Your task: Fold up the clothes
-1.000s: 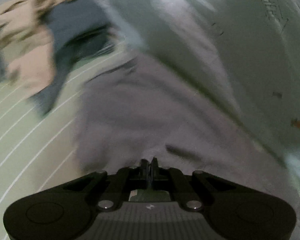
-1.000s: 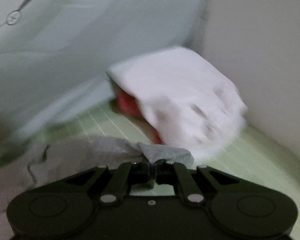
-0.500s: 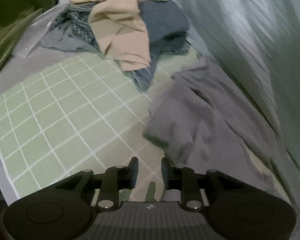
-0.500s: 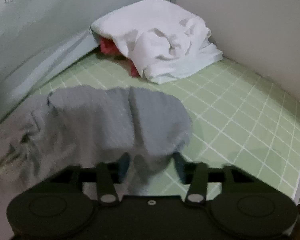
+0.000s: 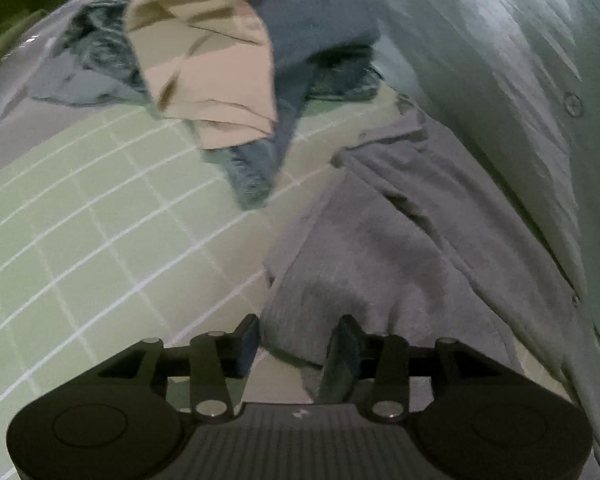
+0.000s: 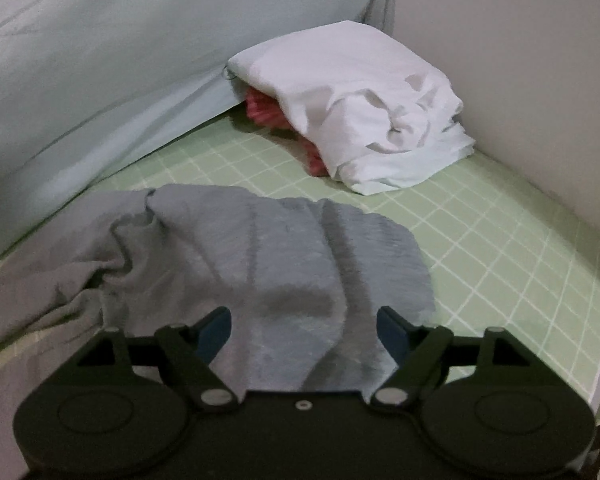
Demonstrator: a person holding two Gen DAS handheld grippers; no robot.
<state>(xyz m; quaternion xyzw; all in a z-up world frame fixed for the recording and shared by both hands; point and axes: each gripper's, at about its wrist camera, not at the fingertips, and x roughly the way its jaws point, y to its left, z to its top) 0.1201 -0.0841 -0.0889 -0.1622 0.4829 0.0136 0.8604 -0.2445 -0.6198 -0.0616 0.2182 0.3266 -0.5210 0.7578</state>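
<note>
left claw (image 5: 296, 344): was clamped on grey garment (image 5: 420, 248), now opening, fabric loose between pads | right claw (image 6: 304, 332): likewise released, opening wide over garment | green grid mat (image 6: 480, 240)

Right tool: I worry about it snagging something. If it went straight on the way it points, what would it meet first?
Most likely the grey garment, spread directly ahead of the right tool, whose jaws are opening with that cloth between them, unpressed. The white bundle lies well beyond; depth is uncertain.
</note>
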